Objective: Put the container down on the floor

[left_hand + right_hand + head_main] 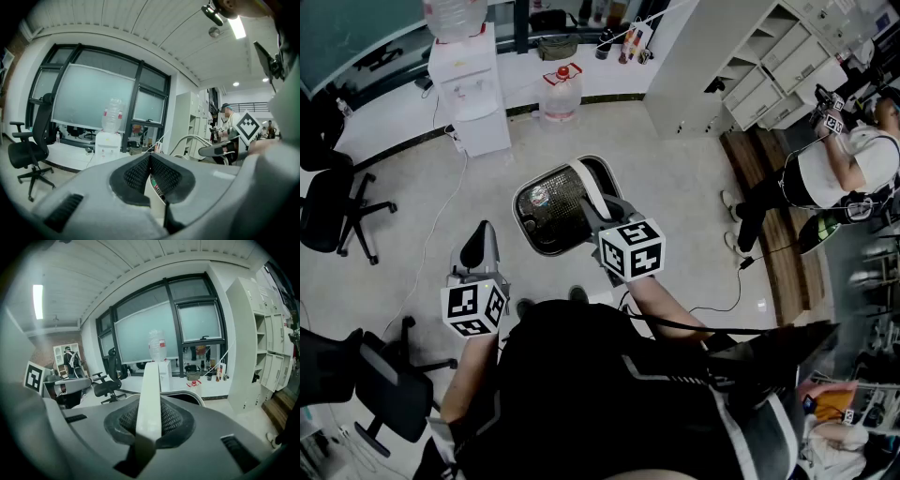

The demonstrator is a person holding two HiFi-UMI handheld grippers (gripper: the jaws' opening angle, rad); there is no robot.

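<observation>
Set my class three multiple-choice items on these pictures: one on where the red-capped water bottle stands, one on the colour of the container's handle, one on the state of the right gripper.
1. The red-capped water bottle stands
A. on an office chair
B. on the floor beside the water dispenser
C. inside the container

2. The container's handle is
A. red
B. black
C. white

3. The right gripper is
A. shut on the container's handle
B. wide open and empty
C. shut on a cable

Key: 1 B, as the head view shows it on the tiles next to the dispenser. 2 C, as the strip is white in the right gripper view. 3 A, as both pads press on the strip there.
</observation>
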